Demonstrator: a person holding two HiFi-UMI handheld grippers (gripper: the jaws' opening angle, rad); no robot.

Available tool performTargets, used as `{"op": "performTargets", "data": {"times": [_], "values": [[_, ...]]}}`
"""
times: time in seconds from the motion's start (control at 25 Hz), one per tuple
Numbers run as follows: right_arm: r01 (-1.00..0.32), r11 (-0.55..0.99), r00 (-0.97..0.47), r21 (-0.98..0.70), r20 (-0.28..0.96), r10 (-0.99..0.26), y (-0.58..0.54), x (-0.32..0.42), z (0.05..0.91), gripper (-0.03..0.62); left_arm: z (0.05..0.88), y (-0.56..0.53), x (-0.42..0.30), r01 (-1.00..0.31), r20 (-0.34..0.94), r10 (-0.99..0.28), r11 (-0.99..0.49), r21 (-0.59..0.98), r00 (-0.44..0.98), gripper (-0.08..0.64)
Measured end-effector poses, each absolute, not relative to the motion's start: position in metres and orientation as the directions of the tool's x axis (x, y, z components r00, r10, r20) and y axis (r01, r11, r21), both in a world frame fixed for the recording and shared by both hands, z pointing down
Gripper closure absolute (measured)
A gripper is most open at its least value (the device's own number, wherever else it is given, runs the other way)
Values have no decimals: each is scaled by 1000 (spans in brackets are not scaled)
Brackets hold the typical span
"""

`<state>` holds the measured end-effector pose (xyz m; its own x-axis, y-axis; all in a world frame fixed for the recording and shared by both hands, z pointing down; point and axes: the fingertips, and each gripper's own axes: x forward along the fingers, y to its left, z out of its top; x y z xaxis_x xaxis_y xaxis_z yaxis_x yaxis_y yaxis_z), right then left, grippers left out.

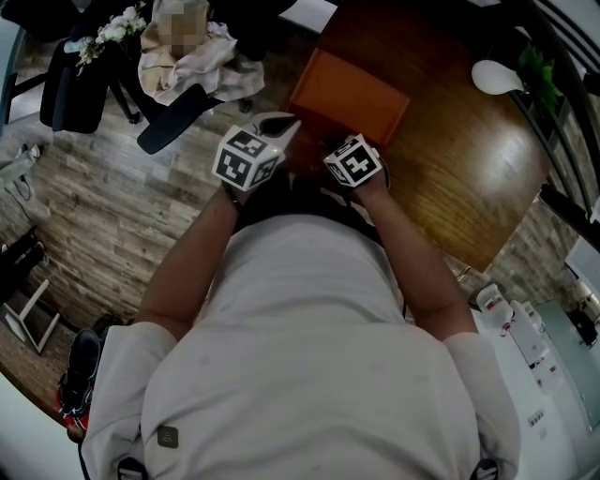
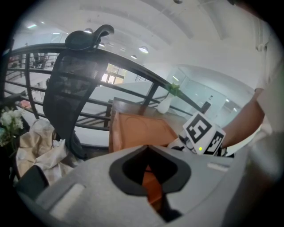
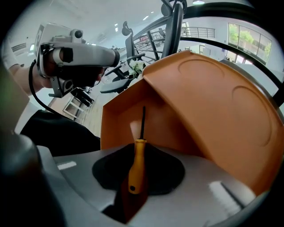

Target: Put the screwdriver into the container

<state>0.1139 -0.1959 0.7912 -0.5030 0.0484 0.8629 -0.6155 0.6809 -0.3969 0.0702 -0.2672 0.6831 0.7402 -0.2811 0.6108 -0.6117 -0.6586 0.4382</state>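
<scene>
My right gripper is shut on a screwdriver with a yellow handle and a thin black shaft. The shaft points into the open orange container, whose lid stands raised at the right. In the head view the container lies on the brown table just beyond both marker cubes. My left gripper is held to the left of the container, its jaws together with nothing seen between them. From the right gripper view the left gripper hangs at the upper left, apart from the container.
The round wooden table carries a white vase with a plant at its far edge. A black office chair with a cloth stands left of the table, in front of a dark railing. White flowers are at the far left.
</scene>
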Motion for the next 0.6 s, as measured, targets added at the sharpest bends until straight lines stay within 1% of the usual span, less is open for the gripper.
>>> {"op": "performTargets", "data": {"times": [0.4,0.6], "values": [[-623,668,-512,-407,858,45,-196,114,790,502,683,-266,69,-608,617,-273,-665,433,738,555],[-633,657,-525,-410,851,25,-199,116,782,502,681,-264,70,-606,617,-271,-670,430,738,555]]}}
